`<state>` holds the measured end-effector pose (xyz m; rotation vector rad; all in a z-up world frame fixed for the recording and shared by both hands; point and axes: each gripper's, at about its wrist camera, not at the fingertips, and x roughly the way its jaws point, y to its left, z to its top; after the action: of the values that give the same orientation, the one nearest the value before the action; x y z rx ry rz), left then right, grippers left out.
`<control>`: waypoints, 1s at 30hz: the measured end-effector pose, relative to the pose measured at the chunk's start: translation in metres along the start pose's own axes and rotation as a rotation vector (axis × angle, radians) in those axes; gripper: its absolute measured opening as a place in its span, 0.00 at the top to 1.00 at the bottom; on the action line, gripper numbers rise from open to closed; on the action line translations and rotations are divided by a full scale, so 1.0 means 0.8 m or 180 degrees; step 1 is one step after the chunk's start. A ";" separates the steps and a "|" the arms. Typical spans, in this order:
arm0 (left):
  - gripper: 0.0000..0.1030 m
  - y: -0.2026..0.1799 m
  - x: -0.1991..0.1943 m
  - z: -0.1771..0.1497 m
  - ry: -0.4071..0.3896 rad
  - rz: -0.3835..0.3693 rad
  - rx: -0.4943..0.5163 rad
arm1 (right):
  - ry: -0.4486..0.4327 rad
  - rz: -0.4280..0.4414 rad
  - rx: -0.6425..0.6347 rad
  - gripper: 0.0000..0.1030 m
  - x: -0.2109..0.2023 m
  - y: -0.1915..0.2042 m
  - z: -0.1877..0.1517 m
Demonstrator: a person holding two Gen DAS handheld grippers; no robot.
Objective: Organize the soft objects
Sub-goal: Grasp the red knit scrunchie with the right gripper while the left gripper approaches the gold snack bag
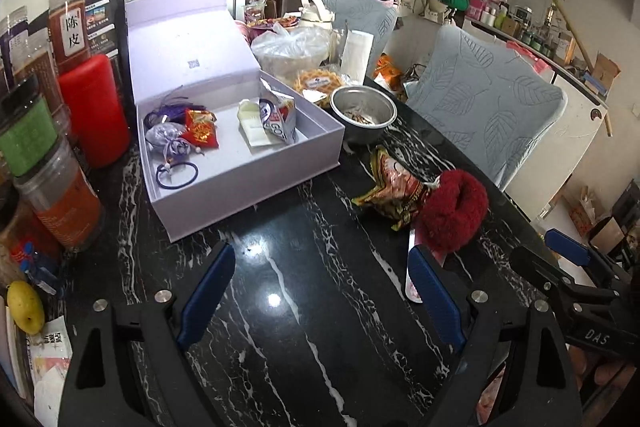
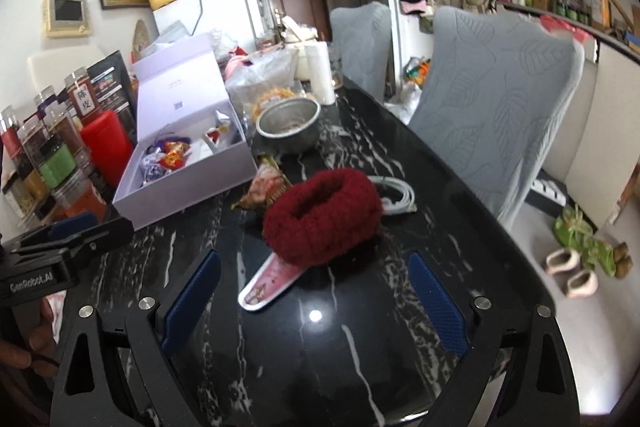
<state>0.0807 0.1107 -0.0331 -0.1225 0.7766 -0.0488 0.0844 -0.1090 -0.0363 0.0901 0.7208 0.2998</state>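
Through your left wrist camera, your left claw [image 1: 320, 291] is spread with nothing between its fingers. Ahead of it and to the left, the lavender box [image 1: 256, 183] stands with its lid up and already holds sachets [image 1: 182, 135] and a hair tie [image 1: 178, 174], so part of the sorting looks done. The red scrunchie [image 1: 454, 213] and a crumpled wrapper [image 1: 394, 193] lie ahead to the right, outside the box.

Through your right wrist camera, your right claw [image 2: 316, 303] is also spread and empty. The scrunchie [image 2: 322, 217] sits just ahead of its fingertips, untouched, resting on a pink strip [image 2: 270, 285]. It likely still needs boxing.
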 end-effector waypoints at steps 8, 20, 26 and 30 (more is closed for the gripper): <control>0.14 0.003 0.021 0.000 0.0087 -0.0004 -0.0042 | 0.0045 -0.0023 -0.0072 0.00 0.034 0.003 -0.008; 0.14 0.001 0.055 0.018 0.0162 -0.0053 -0.0017 | 0.0218 0.0003 0.0157 0.00 0.089 -0.010 0.021; 0.14 0.005 0.073 0.032 0.0192 -0.0036 -0.0082 | 0.0169 -0.0023 0.0231 0.00 0.108 -0.008 0.042; 0.14 0.006 0.083 0.038 0.0226 0.0027 -0.0065 | 0.0272 -0.0239 0.0186 0.00 0.129 -0.004 0.050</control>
<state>0.1495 0.1122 -0.0585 -0.1375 0.8486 -0.0375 0.1847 -0.0805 -0.0726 0.1061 0.8160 0.2118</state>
